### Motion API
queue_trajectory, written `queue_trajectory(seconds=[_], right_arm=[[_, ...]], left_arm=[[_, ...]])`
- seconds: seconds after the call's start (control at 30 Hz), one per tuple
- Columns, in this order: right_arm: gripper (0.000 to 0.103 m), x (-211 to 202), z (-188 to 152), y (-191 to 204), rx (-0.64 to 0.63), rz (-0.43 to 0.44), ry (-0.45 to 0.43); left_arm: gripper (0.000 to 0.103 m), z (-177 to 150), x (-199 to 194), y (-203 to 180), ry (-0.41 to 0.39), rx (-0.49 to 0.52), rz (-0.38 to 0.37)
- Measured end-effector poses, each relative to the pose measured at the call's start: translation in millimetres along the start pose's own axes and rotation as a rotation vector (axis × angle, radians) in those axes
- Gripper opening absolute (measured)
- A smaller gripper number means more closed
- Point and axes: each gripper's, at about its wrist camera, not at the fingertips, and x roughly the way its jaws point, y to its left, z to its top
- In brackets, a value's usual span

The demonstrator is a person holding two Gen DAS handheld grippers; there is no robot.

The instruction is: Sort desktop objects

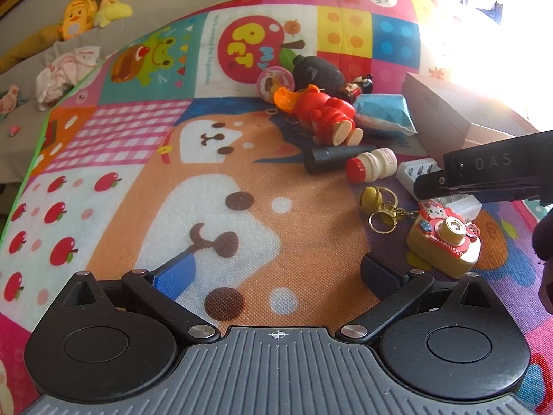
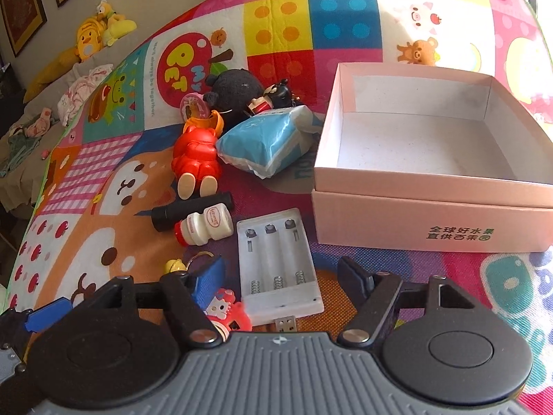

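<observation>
Small objects lie on a colourful play mat. A white battery case (image 2: 280,263) lies between the open fingers of my right gripper (image 2: 280,276), which hovers over it. A yellow toy camera (image 1: 444,242) with a keychain bell (image 1: 371,199) lies just right of my open, empty left gripper (image 1: 276,273). A small milk bottle (image 2: 205,226), a black flashlight (image 2: 191,211), a red figure (image 2: 195,157), a blue tissue pack (image 2: 266,140) and a black plush (image 2: 236,90) lie beyond. An empty pink box (image 2: 432,218) stands at the right.
The right gripper's body (image 1: 490,176) reaches into the left wrist view above the camera. A small doll (image 2: 273,98) and a round pink badge (image 2: 193,105) lie by the plush. Plush toys (image 1: 93,10) and clothes (image 1: 65,72) lie beyond the mat's left edge.
</observation>
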Motion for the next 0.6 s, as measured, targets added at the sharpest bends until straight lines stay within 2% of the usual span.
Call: queue_trajectory(seconds=[0.03,0.1,0.27,0.3,0.33,0.4,0.43,0.47,0.6], right_arm=[[0.059,1.9,0.5,3.4,-0.030,0.004,0.010],[0.049,-1.0,-0.7,4.9,-0.071,0.005,0.025],[0.050,-34.4,-20.9,-18.7,-0.182,-0.010,0.030],[0.050,-45.1,-25.0,-23.3,-0.195,-0.028,0.004],[0.050,-62.0,-27.8,-29.7,-0.213,-0.037,-0.056],[0.052,-92.8,-25.1,-41.3,-0.236,-0.114,-0.189],[0.057,-104.8,-16.2,-51.7,-0.209,-0.190,-0.257],[0.062,-108.4,-5.4,-64.1,-0.159,-0.236,-0.286],[0.063,-82.9,35.0,-120.7,0.086,-0.383,-0.280]], left_arm=[[0.103,0.1,0.0,0.3,0.000,0.000,0.000],[0.103,-0.1,0.0,-0.1,0.000,0.000,0.000],[0.103,-0.3,0.0,-0.7,-0.001,0.001,0.001],[0.103,-0.3,0.0,-0.4,-0.001,0.001,0.001],[0.103,-0.5,-0.1,-0.8,-0.001,0.002,0.002],[0.103,-0.4,0.0,-0.2,-0.001,0.002,0.002],[0.103,-0.6,-0.1,-0.6,-0.002,0.002,0.002],[0.103,-0.6,-0.1,-0.5,-0.002,0.002,0.002],[0.103,0.0,1.9,-0.5,0.001,0.003,0.001]])
